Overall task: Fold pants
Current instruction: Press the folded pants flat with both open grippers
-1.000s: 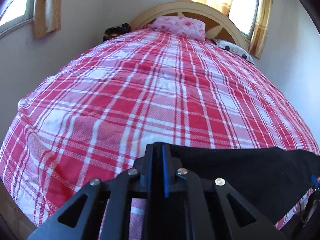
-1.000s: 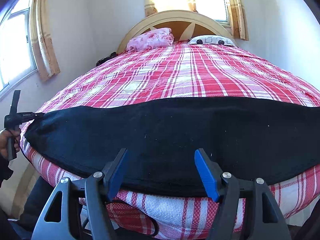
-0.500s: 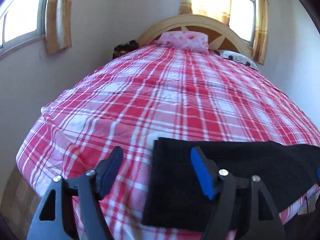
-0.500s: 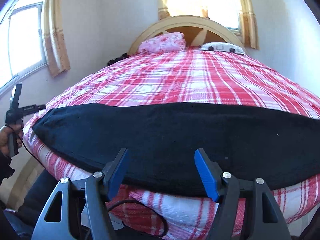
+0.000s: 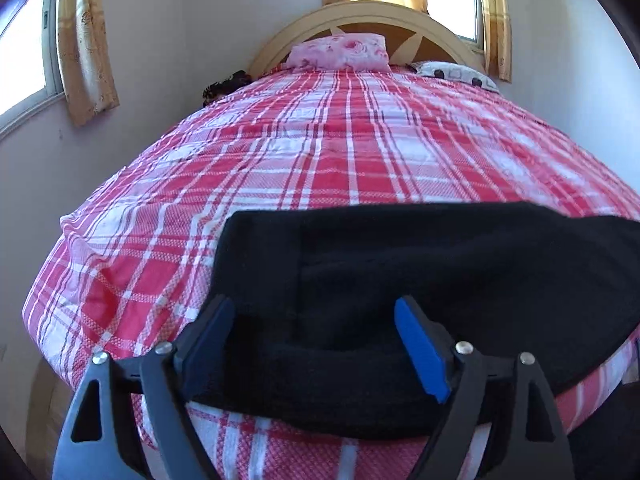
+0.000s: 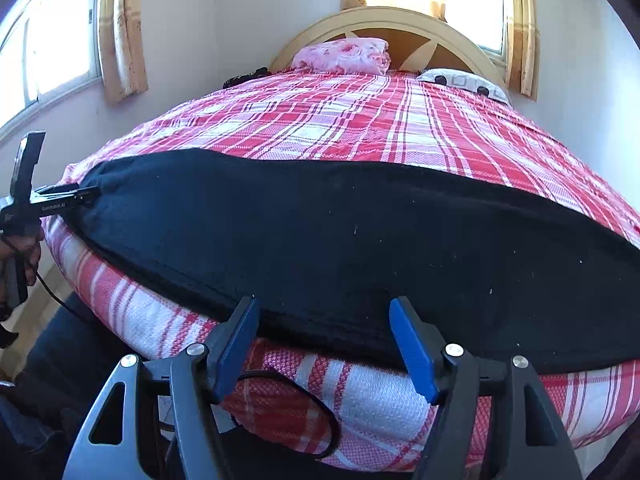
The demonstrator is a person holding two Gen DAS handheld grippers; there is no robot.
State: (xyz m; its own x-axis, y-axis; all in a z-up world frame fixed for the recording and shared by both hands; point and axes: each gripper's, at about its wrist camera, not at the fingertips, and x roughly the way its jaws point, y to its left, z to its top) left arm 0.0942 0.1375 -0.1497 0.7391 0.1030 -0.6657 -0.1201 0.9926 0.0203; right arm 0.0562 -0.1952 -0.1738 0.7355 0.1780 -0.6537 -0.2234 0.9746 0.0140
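Moved since earlier: L claw [image 5: 314,334] was clamped on the end of the black pants [image 5: 440,280]; now let go, jaws opening, and it sits further in over the cloth. R claw [image 6: 324,332] same gap as before.
L claw state: wide apart; pants edge lies between the blue pads [image 5: 420,350], not pinched, nothing held.
R claw state: jaws apart, nothing held; pads straddle the near hem without pressing on it.
L claw from R view: seen at far left [image 6: 86,192], tip at the pants' left end; a hand [image 6: 24,248] grips its handle, cable trailing down.
Pants place: flat on the bed [image 5: 320,160] at the foot end, near hem right along the mattress edge.
Pants axis: long axis runs side to side across the bed, square to the headboard [image 5: 376,12]; left end cut straight, right end runs out of frame.
Around: pink floral pillow [image 5: 340,52] and spotted white pillow [image 5: 456,74] at the head, well apart from pants; dark bundle [image 5: 224,84] at the head's left corner; curtained windows [image 6: 52,52] left and behind the headboard.
In the way: black cable [image 6: 304,404] looped over the bed's front face under R claw; person's dark-trousered legs [image 6: 76,352] lower left.
Open room: broad plaid spread betw. pants and pillows is bare; wall close on the left, bed edge drops just below the near hem.
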